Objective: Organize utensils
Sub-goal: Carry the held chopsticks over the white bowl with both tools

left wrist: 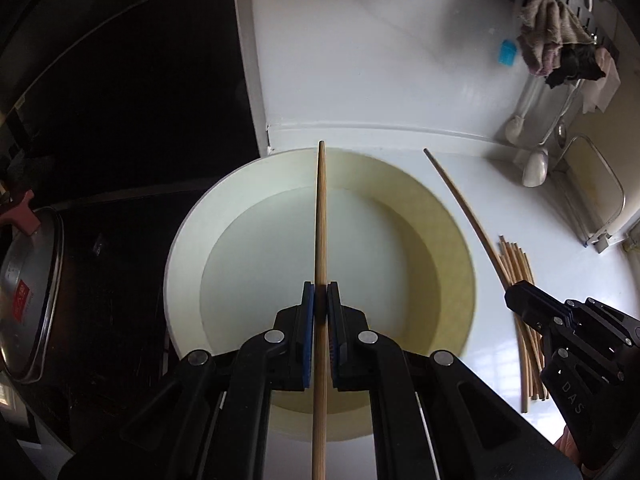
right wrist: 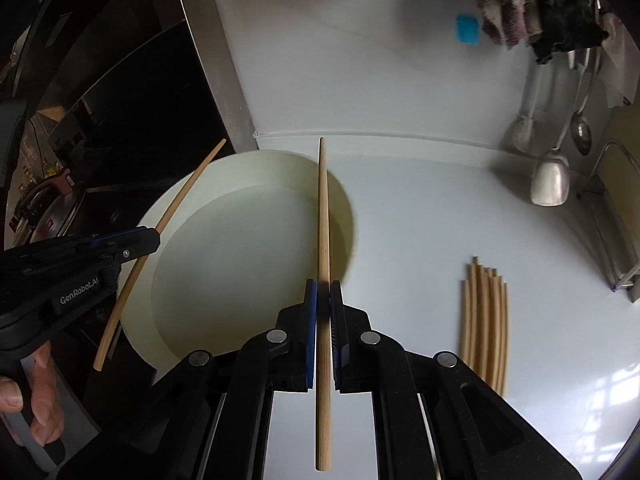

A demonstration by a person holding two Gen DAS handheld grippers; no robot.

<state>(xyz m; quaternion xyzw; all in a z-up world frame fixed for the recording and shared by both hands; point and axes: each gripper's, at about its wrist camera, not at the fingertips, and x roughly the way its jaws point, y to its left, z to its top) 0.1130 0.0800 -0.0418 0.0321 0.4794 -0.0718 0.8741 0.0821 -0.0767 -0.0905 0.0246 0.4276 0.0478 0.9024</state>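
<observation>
My left gripper (left wrist: 320, 288) is shut on a wooden chopstick (left wrist: 321, 208) and hangs over an empty cream basin (left wrist: 248, 264). The stick points straight ahead between the blue pads. My right gripper (right wrist: 323, 286) is shut on a second chopstick (right wrist: 324, 208), above the basin's right rim (right wrist: 224, 264). Each view shows the other gripper from the side: the right one (left wrist: 516, 292) with its chopstick (left wrist: 460, 200), the left one (right wrist: 154, 236) with its chopstick (right wrist: 180, 200). A bundle of several chopsticks (right wrist: 484, 320) lies lined up on the white counter right of the basin, the same bundle (left wrist: 520, 280) showing under the right gripper.
A lidded steel pot (left wrist: 32, 292) sits on the dark stove at the left. Ladles (right wrist: 550, 180) and cloths (right wrist: 504, 4) hang on the white back wall, near a blue hook (right wrist: 467, 28). A wire rack (right wrist: 616, 232) stands at the right edge. A hand (right wrist: 36, 396) holds the left gripper.
</observation>
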